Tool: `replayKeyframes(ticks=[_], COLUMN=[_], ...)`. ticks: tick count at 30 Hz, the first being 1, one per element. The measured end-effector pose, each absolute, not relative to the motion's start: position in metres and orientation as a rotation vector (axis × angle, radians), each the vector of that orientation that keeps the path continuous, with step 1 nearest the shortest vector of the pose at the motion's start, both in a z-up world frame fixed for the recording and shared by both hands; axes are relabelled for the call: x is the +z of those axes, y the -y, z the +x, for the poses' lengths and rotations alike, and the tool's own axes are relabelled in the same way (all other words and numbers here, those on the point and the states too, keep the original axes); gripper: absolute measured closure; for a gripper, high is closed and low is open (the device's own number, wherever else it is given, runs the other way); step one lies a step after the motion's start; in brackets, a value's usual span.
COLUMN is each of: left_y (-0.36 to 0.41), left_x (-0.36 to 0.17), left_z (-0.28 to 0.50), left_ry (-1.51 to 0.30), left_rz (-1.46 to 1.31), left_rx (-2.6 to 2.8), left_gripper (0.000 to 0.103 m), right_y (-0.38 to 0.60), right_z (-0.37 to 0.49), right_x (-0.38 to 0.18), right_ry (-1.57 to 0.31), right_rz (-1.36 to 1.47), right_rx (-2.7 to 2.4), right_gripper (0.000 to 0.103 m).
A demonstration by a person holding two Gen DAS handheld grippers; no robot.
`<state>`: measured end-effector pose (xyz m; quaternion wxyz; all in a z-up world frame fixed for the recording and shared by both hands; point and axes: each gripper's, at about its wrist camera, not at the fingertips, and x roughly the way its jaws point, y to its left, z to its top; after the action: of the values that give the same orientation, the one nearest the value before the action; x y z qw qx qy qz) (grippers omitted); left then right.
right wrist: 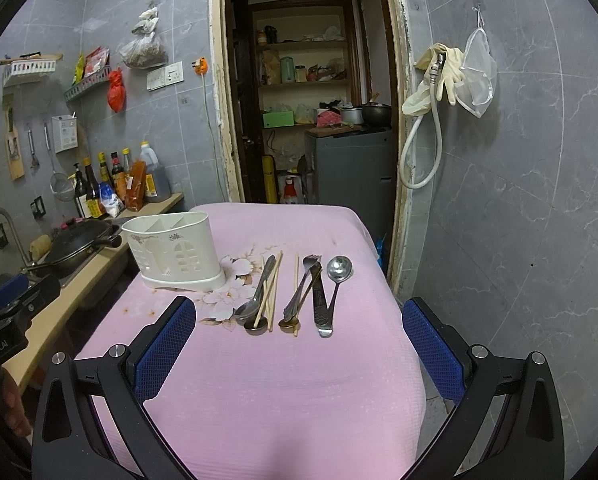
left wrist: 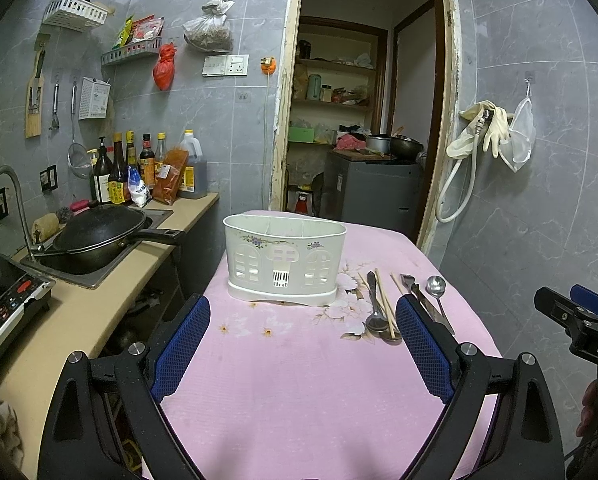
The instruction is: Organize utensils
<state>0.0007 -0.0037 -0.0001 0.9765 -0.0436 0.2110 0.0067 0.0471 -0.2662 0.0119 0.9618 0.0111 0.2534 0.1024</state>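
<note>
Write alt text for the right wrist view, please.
Loose utensils, spoons, chopsticks and a fork, lie in a row on a pink tablecloth beside a white caddy. The open right tongs frame them; a kitchen counter sits left.

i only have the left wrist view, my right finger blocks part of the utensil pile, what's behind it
Observer: The right wrist view shows the whole row: a fork lies among the utensils, with a flat dark-handled tool beside it.
Operator: is the ladle spoon on top of anything
Observer: The round-bowled spoon lies at the right end; its handle end meets the dark tool's near end.
Operator: is the caddy divided inside
Observer: Yes, the white caddy has partition walls inside, and no utensils show in it.
Operator: right gripper free?
Observer: The right gripper is open, holding nothing, short of the utensils.
</note>
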Motion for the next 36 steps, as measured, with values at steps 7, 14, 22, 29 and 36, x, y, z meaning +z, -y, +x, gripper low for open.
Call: replayKeyframes(ticks=[7,14,22,29,36], left_y=[0.004,0.006,0.004,-0.008,-0.010], left_x=[0.000,-0.003,-0.006,0.002,0.016], left_z=[0.001,0.004,0.010,0.022,0.046], left_ry=[-0.425,-0.427,-0.439,-0.393,-0.338], left_rz=[-0.089,-0.094,-0.092,-0.084,-0.111], left_rx=[0.014,0.017,0.008,0.038,0.054], left_gripper=[0.012,0.012,0.012,0.012,0.012], right_y=[0.265,0.268,0.260,0.250,0.248], right_z=[0.047,0.046,0.049,0.051,0.064], right_x=[0.012,0.014,0.014,0.022,0.031], right_ry=[-0.513,-0.512,-0.516,-0.460,-0.424], right_rz=[0.022,0.022,0.008,-0.042,-0.056], right_rx=[0.207,0.192,0.175,0.149,0.121], right_gripper=[0.000,0.000,0.000,0.000,0.000])
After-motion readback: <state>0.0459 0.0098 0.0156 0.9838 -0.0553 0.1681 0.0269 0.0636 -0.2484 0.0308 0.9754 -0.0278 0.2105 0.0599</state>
